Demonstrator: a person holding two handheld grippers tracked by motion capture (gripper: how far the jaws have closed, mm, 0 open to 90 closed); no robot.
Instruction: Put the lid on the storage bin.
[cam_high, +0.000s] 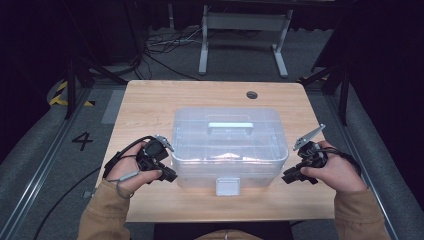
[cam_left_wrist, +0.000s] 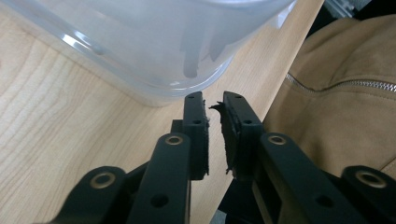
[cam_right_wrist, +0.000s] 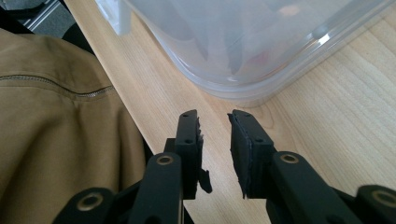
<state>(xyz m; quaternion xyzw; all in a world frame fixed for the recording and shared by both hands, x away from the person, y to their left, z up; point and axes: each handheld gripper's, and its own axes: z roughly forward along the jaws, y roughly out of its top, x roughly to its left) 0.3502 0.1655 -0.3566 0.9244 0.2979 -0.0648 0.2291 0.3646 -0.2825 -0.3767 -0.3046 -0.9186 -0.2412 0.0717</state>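
Now | floor marking (cam_high: 82, 140): "4" | box (cam_high: 230, 145): seemingly unlabelled | both grippers: slightly open, empty

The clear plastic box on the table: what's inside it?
Through the frosted lid of the clear plastic box, only vague pale and dark shapes show. What they are cannot be told; the closed lid and cloudy walls blur them.

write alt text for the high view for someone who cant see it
A clear plastic lidded box sits mid-table on a light wooden table. A person's hands hold the left gripper and right gripper at the box's near corners, jaws slightly apart, gripping nothing.
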